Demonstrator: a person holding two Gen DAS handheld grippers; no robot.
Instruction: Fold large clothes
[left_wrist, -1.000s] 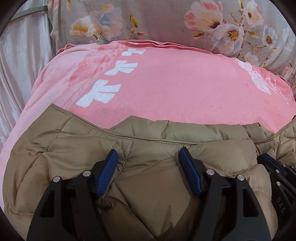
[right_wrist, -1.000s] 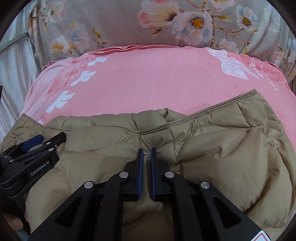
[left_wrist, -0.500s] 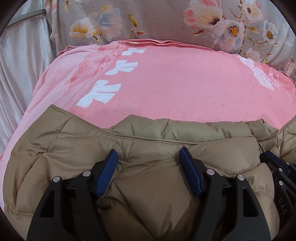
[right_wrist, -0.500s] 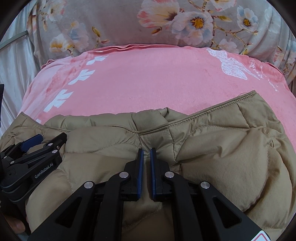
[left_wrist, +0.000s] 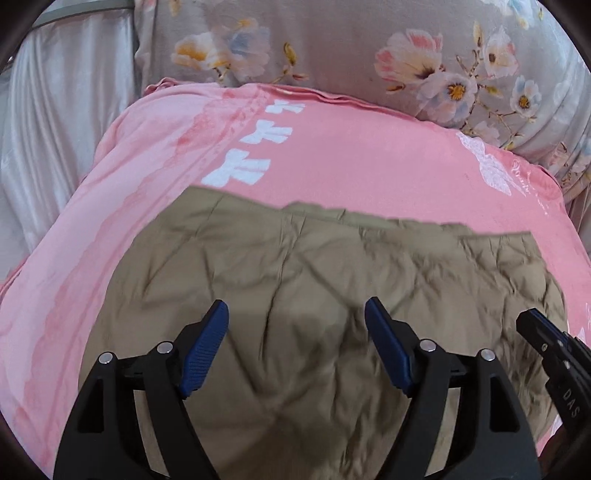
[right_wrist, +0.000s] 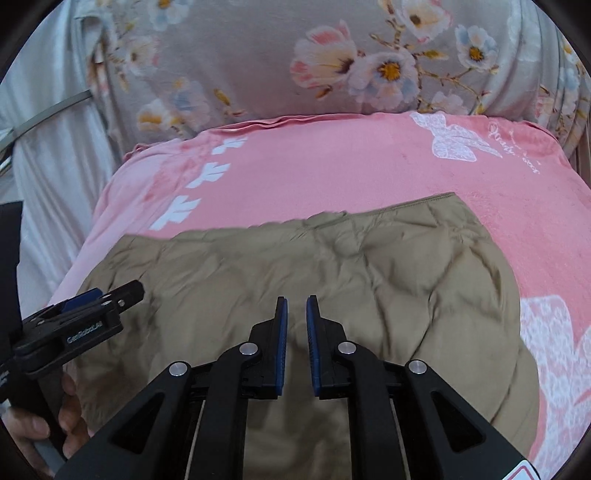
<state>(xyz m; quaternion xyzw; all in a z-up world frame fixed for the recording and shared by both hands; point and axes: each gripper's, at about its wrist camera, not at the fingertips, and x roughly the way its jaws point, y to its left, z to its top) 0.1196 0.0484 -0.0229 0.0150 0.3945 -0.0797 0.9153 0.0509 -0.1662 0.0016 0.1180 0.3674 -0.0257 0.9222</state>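
Both tongs (left_wrist: 296, 314) (right_wrist: 296, 301) hover clear above the folded jacket (left_wrist: 332, 277).

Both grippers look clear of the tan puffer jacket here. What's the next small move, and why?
Probably bring both down to a jacket edge for another fold. The left gripper is wide open and the right gripper has just been opening; neither holds fabric. The jacket lies bunched on the pink blanket.

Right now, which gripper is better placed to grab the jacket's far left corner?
Left. The left gripper hangs open above the tan jacket on that side; the right gripper, jaws only slightly apart, sits nearer the jacket's right half.
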